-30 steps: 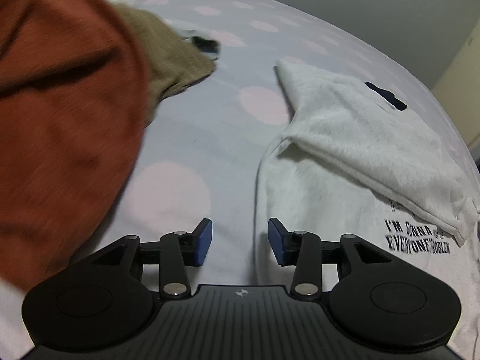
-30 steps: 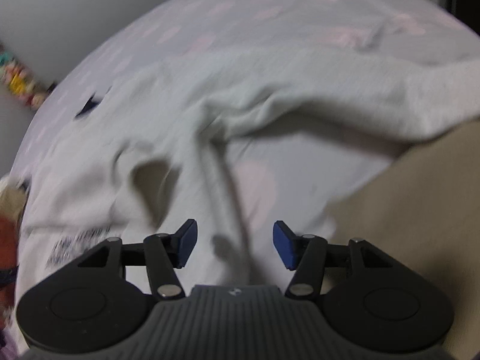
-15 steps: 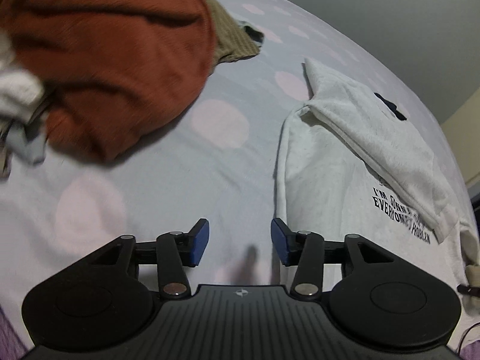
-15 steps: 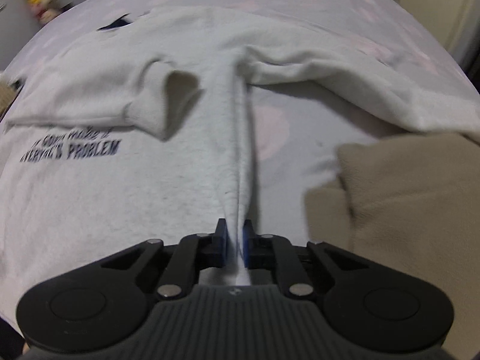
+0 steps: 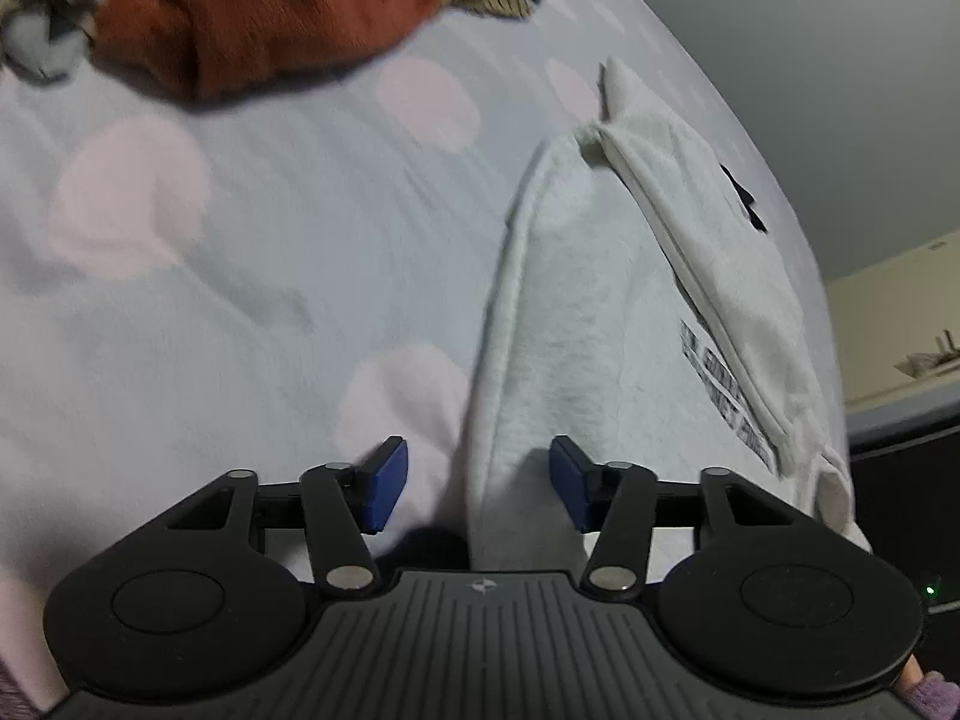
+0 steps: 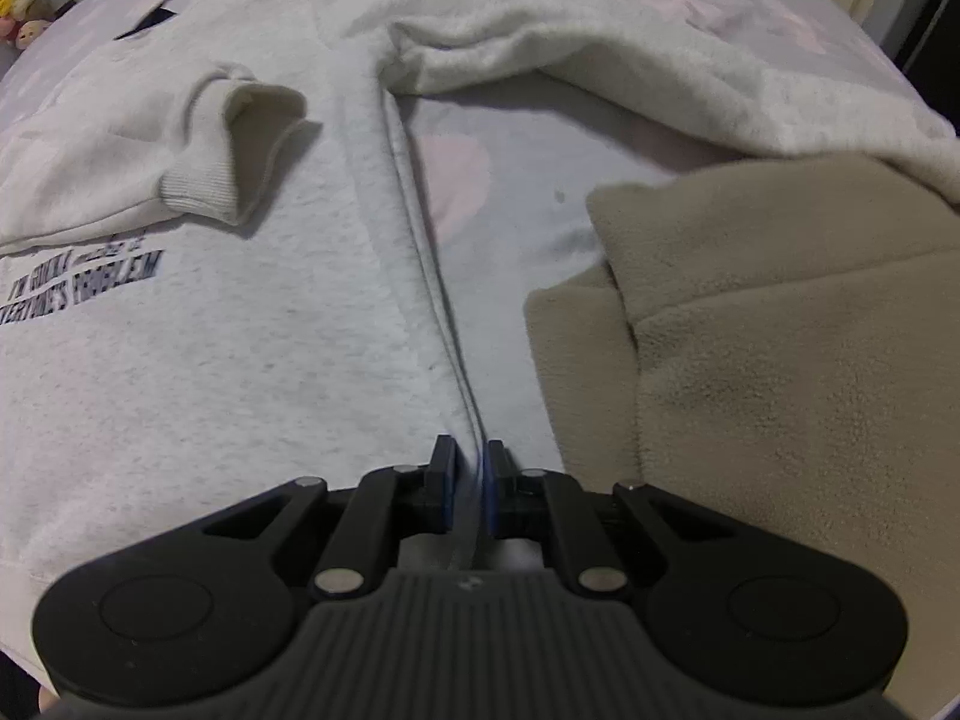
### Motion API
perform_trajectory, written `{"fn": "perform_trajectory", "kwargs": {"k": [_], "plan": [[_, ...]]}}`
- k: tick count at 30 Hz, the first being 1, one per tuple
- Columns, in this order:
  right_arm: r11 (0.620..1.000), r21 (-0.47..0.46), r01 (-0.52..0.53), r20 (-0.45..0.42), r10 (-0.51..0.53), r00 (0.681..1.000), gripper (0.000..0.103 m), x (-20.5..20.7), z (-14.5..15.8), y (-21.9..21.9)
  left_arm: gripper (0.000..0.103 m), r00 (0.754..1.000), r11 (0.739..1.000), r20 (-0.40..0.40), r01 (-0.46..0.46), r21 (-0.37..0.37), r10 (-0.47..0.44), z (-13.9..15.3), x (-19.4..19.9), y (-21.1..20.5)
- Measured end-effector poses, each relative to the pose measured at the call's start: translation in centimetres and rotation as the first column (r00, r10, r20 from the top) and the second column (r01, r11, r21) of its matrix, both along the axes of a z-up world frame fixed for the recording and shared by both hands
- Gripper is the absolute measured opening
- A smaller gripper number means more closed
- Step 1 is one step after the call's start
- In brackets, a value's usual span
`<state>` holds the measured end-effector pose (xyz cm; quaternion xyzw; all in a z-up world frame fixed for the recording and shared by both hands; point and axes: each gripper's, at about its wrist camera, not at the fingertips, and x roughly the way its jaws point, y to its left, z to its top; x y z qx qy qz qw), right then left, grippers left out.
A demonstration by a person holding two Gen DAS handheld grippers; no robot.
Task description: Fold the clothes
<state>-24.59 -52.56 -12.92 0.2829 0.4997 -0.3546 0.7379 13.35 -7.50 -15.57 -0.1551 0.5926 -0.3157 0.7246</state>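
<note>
The sweatshirt (image 6: 252,360) lies spread on the bed (image 5: 240,276), print up, ahead of both claws, and we judge the fold barely begun. Our right claw (image 6: 470,489) is clamped on its side seam, the fabric edge running straight out from between the pads toward the armpit; the body of the garment lies to the left of that claw, and a beige fleece (image 6: 780,372) lies just to its right. One sleeve (image 6: 198,168) is already laid across the chest, its cuff resting just above the printed text, so that much looks done. The other sleeve (image 6: 630,66) trails out ahead and to the right of the right claw, not yet brought in. Our left claw (image 5: 473,489) has just been closing, and the opposite side edge of the sweatshirt sits between its pads, yet the pads stand clear of the cloth on both sides, so we hold nothing there yet. A rust-coloured garment (image 5: 270,6) sits in a heap far ahead and left of that claw, unfolded. Left to do, as we read it: grip the second edge, tuck in the loose sleeve, fold the body, then the other clothes.
</note>
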Motion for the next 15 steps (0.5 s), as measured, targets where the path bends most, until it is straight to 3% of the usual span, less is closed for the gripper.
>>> {"fn": "perform_trajectory", "kwargs": {"k": [2, 4, 5, 11, 15], "plan": [[1.000, 0.000, 0.005, 0.023, -0.005, 1.000, 0.017, -0.3, 0.5, 0.2, 0.022, 1.000, 1.000, -0.015, 0.019, -0.013, -0.019, -0.4, -0.1, -0.6], [1.000, 0.007, 0.029, 0.066, -0.029, 0.997, 0.046, -1.2, 1.7, 0.6, 0.017, 1.000, 1.000, 0.000, 0.024, -0.003, -0.024, -0.2, -0.4, -0.9], [0.999, 0.013, 0.037, 0.089, -0.038, 0.995, 0.050, -1.6, 2.2, 0.9, 0.013, 1.000, 1.000, 0.011, 0.026, -0.004, -0.026, -0.1, -0.5, -1.0], [0.998, 0.037, 0.043, 0.171, -0.049, 0.984, 0.050, -3.8, 5.0, 2.5, 0.005, 0.999, 1.000, 0.040, 0.010, -0.018, -0.010, 0.7, -0.7, -0.5], [0.998, 0.069, -0.004, 0.130, -0.005, 0.992, 0.050, -2.7, 5.0, 3.3, 0.005, 0.998, 0.999, 0.058, 0.017, -0.028, -0.015, 1.2, -1.0, -0.3]]}}
